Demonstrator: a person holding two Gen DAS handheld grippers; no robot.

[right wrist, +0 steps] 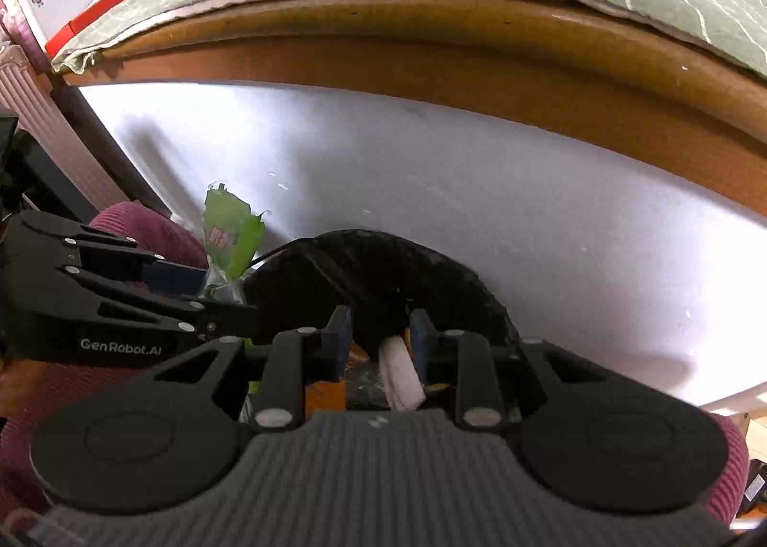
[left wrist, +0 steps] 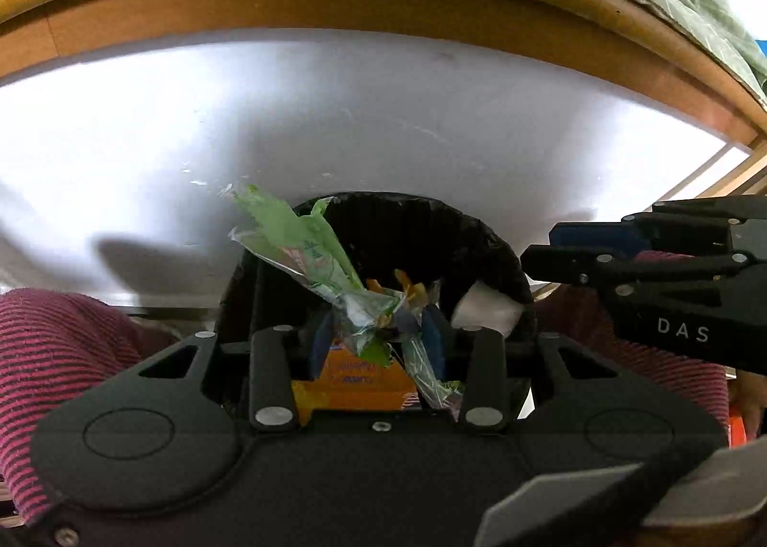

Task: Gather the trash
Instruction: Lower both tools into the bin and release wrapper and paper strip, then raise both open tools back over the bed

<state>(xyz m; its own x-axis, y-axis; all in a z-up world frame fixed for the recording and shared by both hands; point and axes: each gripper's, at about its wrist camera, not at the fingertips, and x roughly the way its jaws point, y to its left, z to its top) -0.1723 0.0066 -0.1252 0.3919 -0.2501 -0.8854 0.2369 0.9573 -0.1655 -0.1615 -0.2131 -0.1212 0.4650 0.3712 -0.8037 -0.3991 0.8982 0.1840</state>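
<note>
Left view: my left tongs [left wrist: 378,331] pinch a green wrapper [left wrist: 307,254] at its twisted neck, held right over the black bin [left wrist: 431,230], which already holds an orange pack [left wrist: 354,379]. This looks like the drop step; next I need to part the jaws so the wrapper falls inside the rim, not onto the white board [left wrist: 335,115] behind.

Right view: my right tongs [right wrist: 378,336] stand slightly apart over the same bin, a white wad [right wrist: 400,374] just below them. Whether the pads press it, I cannot tell. Room is tight: left tongs close beside, bed frame [right wrist: 431,53] above.
</note>
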